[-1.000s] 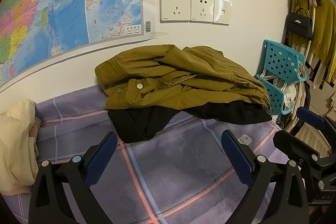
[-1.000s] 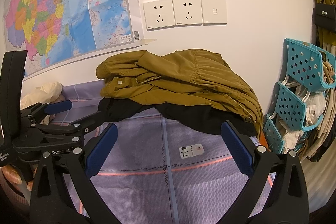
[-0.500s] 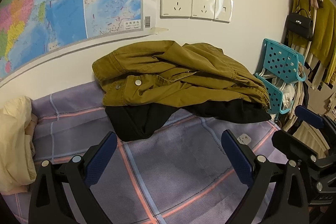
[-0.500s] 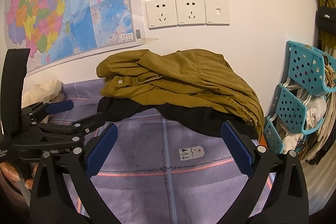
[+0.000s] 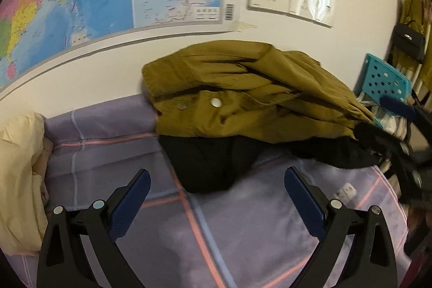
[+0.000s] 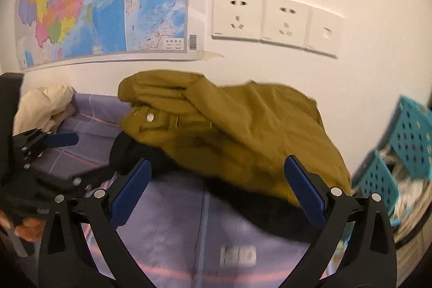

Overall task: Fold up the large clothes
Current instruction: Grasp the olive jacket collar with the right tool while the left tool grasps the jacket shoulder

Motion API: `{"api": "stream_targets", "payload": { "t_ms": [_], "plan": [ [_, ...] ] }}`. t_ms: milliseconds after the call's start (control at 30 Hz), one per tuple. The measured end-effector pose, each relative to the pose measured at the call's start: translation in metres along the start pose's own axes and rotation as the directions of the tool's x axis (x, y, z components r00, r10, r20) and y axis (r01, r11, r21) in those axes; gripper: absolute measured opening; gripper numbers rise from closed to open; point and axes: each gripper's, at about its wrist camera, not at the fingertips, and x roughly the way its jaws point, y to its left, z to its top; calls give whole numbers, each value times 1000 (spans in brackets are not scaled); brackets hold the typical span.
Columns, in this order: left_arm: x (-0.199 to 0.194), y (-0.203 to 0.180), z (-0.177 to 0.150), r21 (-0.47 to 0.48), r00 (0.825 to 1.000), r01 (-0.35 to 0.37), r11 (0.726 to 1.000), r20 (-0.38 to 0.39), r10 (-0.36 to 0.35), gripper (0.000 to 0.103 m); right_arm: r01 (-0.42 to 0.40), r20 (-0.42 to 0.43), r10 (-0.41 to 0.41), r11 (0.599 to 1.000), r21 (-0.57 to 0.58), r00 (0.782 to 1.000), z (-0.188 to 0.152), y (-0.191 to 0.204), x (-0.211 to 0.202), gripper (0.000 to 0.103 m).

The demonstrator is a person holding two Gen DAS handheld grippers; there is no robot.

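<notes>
Risk: both grippers, left gripper (image 5: 216, 203) and right gripper (image 6: 216, 189), spread wide and empty, probably snagging black garment (image 5: 213, 166) under olive jacket (image 5: 243, 99) at 12 o'clock.

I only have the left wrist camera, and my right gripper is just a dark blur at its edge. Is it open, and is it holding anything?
Observer: The right gripper is open, with nothing between its fingers.
Operator: What lies straight ahead of it?
Observer: The olive jacket lies on top of a black garment, whose edge sticks out along the front of the pile, nearest the gripper.
Operator: Anything crowding its right side?
Observer: Yes, the turquoise basket rack has a lower tier right next to the pile's right end.
</notes>
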Motion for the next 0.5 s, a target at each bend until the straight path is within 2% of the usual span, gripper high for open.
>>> {"api": "stream_targets", "payload": {
  "t_ms": [133,200,267,367,400,433,467,500],
  "plan": [
    [8,14,6,-15,1000,-30,999,5,30,96,-4,-39,0,995,-99,999,27,5,43,96],
    [12,22,9,-27,999,-46,999,4,46,96,-11,-79,1,992,-125,997,37,6,70,87],
    [16,30,10,-40,998,-57,998,1,57,96,-34,-106,20,991,-132,994,43,7,88,85],
    [23,44,10,-63,997,-74,995,-16,73,96,-57,-141,37,988,-144,989,54,9,118,74],
    [24,46,9,-66,997,-79,995,-17,78,96,-85,-155,62,986,-141,986,57,9,126,63],
    [26,49,9,-67,996,-83,994,-20,81,96,-101,-162,78,986,-135,984,60,8,131,41],
    [28,52,9,-68,996,-88,994,-23,87,96,-124,-168,99,982,-146,981,62,8,132,28],
    [30,53,10,-70,996,-90,993,-25,89,96,-119,-160,93,979,-164,983,64,7,129,0]
  ]
}}
